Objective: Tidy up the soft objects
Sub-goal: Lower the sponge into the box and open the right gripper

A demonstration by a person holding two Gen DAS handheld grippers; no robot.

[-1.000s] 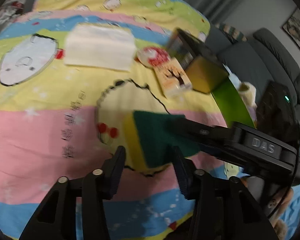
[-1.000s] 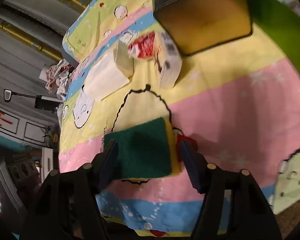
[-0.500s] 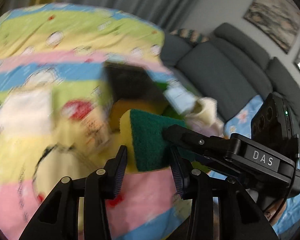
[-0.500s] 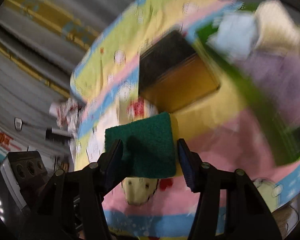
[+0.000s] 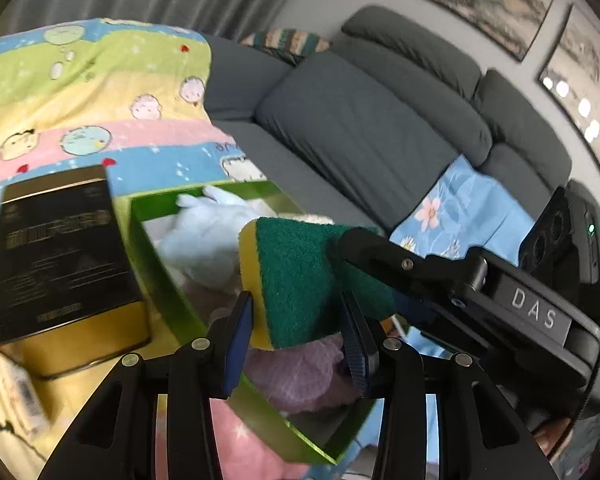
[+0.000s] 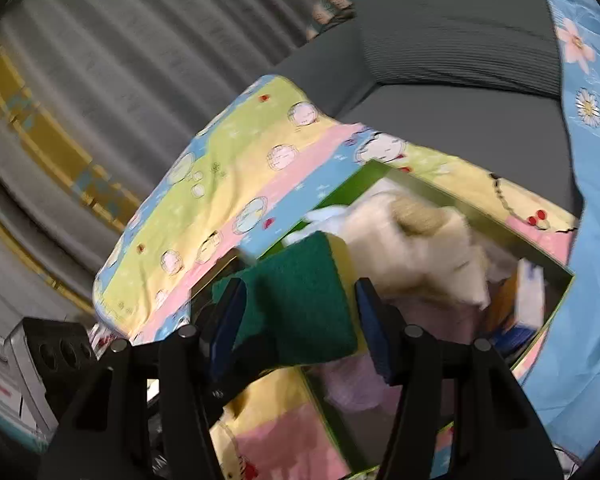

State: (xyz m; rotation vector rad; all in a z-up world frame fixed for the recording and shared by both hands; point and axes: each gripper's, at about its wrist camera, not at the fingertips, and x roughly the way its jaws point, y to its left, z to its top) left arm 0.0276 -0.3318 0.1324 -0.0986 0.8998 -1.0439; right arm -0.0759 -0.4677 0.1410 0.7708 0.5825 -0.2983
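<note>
Two grippers share one sponge (image 5: 300, 280): right gripper (image 6: 300, 312) and left gripper (image 5: 296, 326) both pinch it, held above the green bin (image 5: 168, 280), over plush toys (image 5: 208, 236). Step: carry to bin. Next: lower, then release both together.

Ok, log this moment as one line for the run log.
left claw: shut on sponge | right claw: shut on sponge | sponge: held over green box | green box: plush toys inside
</note>
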